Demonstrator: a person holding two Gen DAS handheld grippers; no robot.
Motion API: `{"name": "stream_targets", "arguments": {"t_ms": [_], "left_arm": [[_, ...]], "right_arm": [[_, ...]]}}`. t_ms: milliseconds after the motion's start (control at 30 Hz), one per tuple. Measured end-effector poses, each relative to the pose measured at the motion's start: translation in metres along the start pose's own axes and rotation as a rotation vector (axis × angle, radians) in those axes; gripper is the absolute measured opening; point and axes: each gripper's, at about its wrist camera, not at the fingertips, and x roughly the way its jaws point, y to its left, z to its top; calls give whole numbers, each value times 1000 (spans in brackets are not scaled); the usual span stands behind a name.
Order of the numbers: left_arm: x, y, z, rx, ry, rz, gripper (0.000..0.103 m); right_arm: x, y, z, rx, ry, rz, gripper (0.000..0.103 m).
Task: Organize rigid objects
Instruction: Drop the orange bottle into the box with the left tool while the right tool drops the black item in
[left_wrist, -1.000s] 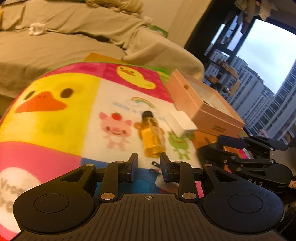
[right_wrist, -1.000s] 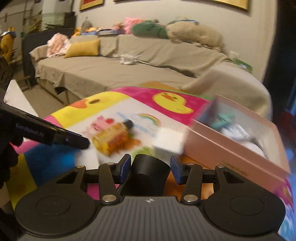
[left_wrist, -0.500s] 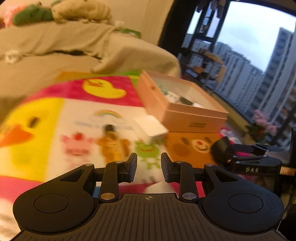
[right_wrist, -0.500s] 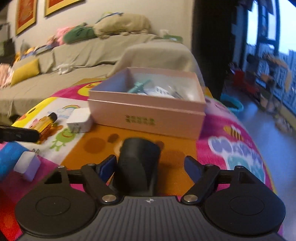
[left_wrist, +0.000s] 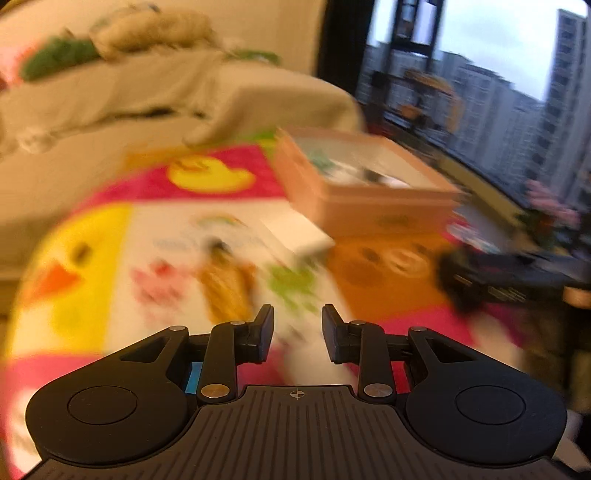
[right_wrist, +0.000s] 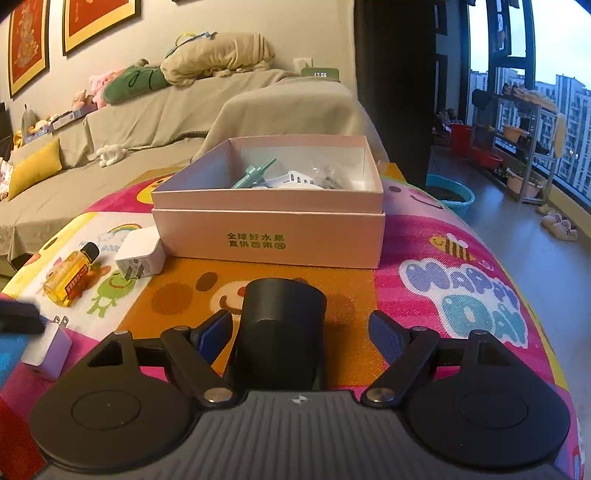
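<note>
A black cylinder (right_wrist: 282, 328) stands on the orange patch of the cartoon mat (right_wrist: 461, 295), between the spread fingers of the right gripper (right_wrist: 299, 332), which do not press it. Behind it sits the pink box (right_wrist: 269, 236); left of that lie a white plug (right_wrist: 140, 256) and amber bottle (right_wrist: 72, 277). A sofa (right_wrist: 147, 122) and window (right_wrist: 535, 74) lie beyond. The left gripper (left_wrist: 297, 328) tilts down over the mat, nearly closed, holding nothing.

Cartoon-print mat (right_wrist: 424, 236) bearing pink box (right_wrist: 269, 236), amber bottle (right_wrist: 70, 277), two white chargers (right_wrist: 140, 253), black cylinder (right_wrist: 284, 325).
</note>
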Motion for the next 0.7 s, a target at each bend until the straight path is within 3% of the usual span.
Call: {"name": "stream_targets", "arguments": {"t_ms": [67,167,300,467,500,533,567,700], "left_arm": [[10,8,6,-5,-24,66,32],[32,22,13,-43,10,110,32],[59,34,14,-80,72,95,37],[70,35,18,-41,28,70,36],[72,34,18,-22,19,68,36],[72,32,18,2,16,70,36],[71,29,17,26,18,68,34],[53,26,11,84,25,-2,32]], "right_arm": [[0,0,0,2,-1,4,81],[0,0,0,1,0,21,81],[0,8,0,-58,9,63,81],[15,15,10,-75,60,79,81],[20,15,12,-68,74,76,79],[23,15,14,-67,88,67,68],[26,18,16,-79,103,54,51],[11,18,18,-107,95,81,48]]}}
